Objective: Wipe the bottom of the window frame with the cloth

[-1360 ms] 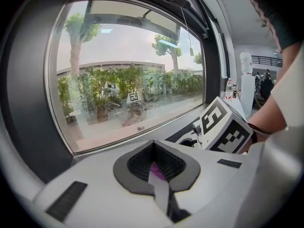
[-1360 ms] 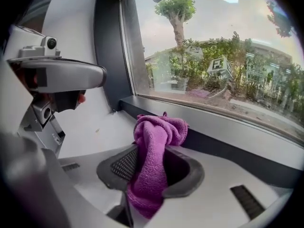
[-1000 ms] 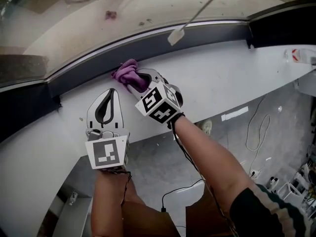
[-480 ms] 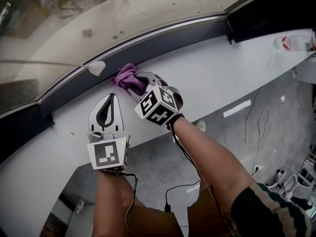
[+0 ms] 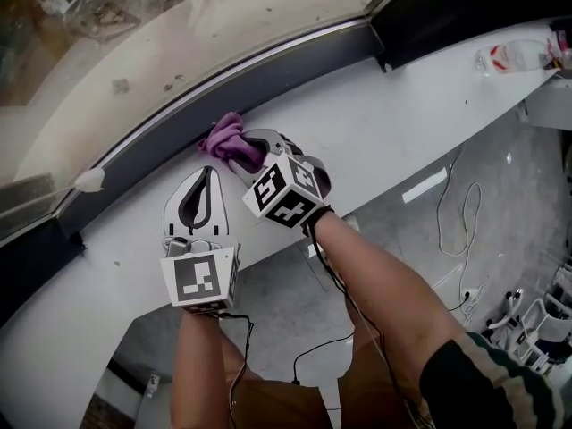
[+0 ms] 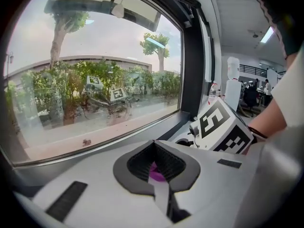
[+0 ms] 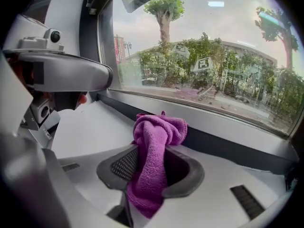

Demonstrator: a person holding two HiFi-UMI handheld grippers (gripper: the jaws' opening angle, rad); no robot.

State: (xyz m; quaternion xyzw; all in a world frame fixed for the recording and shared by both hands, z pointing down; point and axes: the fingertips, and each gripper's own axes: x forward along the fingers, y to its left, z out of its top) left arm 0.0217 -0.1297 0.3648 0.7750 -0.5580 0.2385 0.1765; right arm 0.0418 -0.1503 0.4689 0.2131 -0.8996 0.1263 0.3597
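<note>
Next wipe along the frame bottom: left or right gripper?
Right. The right gripper is shut on the cloth at the window frame; the left gripper, jaws together, sits back over the sill.

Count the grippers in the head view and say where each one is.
2. The left gripper is shut and empty over the white sill. The right gripper, beside it, grips the purple cloth at the dark window frame. None seems hidden.
</note>
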